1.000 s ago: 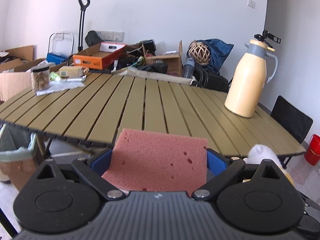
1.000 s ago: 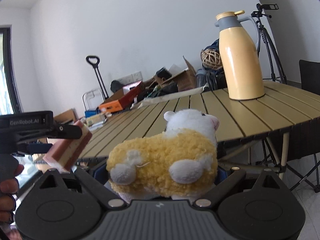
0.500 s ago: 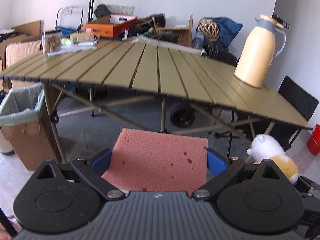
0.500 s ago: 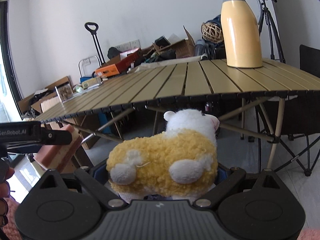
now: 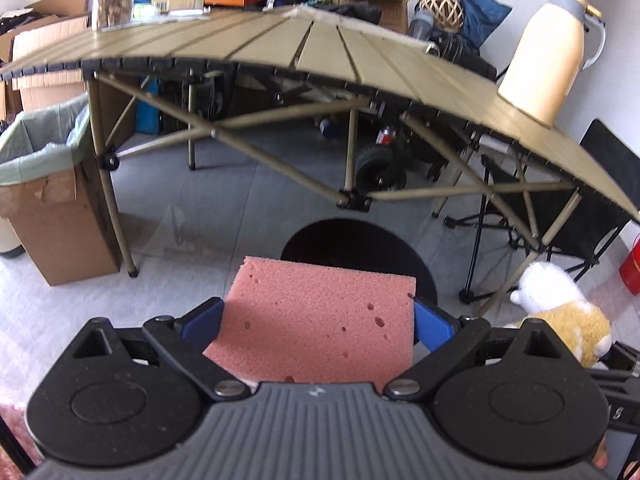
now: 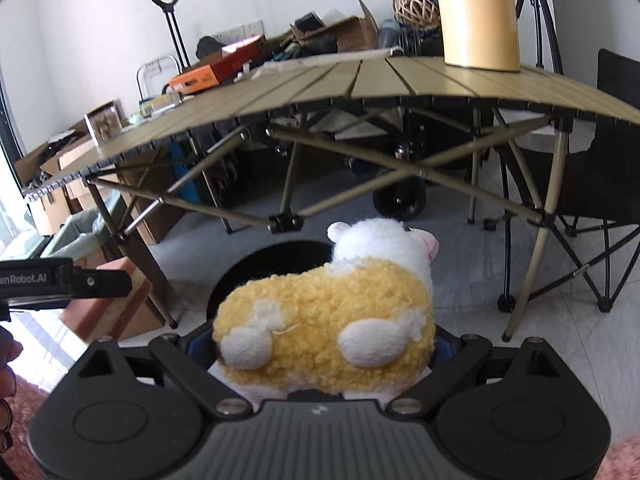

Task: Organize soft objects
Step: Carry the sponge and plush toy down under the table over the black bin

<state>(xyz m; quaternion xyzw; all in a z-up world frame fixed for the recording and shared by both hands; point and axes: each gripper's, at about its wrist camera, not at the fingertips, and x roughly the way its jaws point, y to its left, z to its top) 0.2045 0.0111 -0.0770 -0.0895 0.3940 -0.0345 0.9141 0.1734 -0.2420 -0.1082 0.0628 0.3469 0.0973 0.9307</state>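
My left gripper is shut on a flat pink sponge, held below the level of the tabletop. My right gripper is shut on a yellow and white plush sheep, which lies sideways between the blue pads. The sheep also shows at the right edge of the left wrist view, and the sponge at the left of the right wrist view, under the other gripper's black finger. A round black opening lies on the floor just ahead of both grippers.
A slatted olive folding table stands ahead and above, with a cream thermos jug on it. A cardboard box with a green bag liner stands at the left. A black folding chair is at the right.
Both grippers have dropped from table height to below the tabletop and tilted down. The black opening on the floor has come into view. The sponge and sheep stay gripped.
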